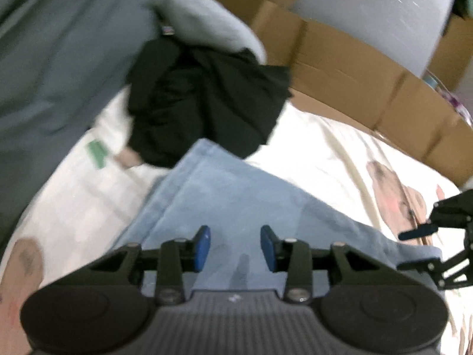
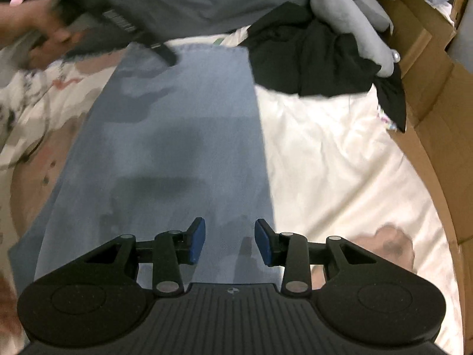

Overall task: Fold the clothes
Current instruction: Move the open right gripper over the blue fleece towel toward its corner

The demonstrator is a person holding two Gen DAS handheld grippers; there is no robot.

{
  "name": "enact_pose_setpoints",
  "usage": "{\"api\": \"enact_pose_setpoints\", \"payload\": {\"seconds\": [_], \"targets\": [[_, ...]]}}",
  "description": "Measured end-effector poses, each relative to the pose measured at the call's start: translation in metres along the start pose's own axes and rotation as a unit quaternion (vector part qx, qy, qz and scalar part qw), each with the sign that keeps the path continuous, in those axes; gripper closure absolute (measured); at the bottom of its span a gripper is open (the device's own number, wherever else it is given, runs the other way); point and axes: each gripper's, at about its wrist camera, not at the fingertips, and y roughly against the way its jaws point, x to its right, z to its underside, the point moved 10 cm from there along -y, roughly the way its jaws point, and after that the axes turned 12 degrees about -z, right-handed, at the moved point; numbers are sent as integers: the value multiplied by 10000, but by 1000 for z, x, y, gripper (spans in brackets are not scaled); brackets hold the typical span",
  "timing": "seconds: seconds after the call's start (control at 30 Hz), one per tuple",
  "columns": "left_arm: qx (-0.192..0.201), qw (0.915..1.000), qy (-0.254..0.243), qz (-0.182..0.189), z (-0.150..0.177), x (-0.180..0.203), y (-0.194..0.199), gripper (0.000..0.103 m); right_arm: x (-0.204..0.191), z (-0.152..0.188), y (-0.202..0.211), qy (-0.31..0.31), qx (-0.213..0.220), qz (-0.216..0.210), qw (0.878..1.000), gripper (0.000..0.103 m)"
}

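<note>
1. Here, the left gripper (image 1: 235, 247) hovers over a folded light-blue garment (image 1: 224, 195), its blue-padded jaws parted with nothing between them.
2. Likewise, the right gripper (image 2: 230, 242) stands partly open and empty above the near end of the same blue garment (image 2: 177, 136), which lies flat as a long strip on a cream printed bedspread (image 2: 340, 162).
3. In the left wrist view, the right gripper (image 1: 419, 247) shows at the frame's right edge, over the bedspread (image 1: 325, 148) just off the garment's side.
4. In the right wrist view, a blurred hand (image 2: 38, 38) holds the left gripper (image 2: 165, 53) over the garment's far end.
5. Beyond the far end lies a crumpled black garment (image 2: 319, 56), with a grey plush toy (image 2: 354, 20) resting partly on it.
6. Brown cardboard boxes (image 2: 437, 112) line the bed's right side; grey-blue fabric (image 1: 59, 44) lies behind the clothes.
</note>
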Motion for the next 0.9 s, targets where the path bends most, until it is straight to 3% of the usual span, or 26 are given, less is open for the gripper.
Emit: {"api": "enact_pose_setpoints", "payload": {"seconds": [0.23, 0.6, 0.8, 0.9], "targets": [[-200, 9978, -583, -254, 6, 9, -38, 66, -4, 63, 3, -284, -344, 249, 9987, 59], [-289, 9949, -822, -512, 5, 10, -51, 66, 5, 142, 37, -978, -486, 498, 9928, 60], [-484, 9946, -736, -546, 1, 10, -48, 66, 10, 148, 54, -1242, -876, 684, 9860, 61], [-553, 9944, -656, -609, 0, 8, -38, 55, 9, 135, 69, -1477, -640, 844, 9833, 61]]}}
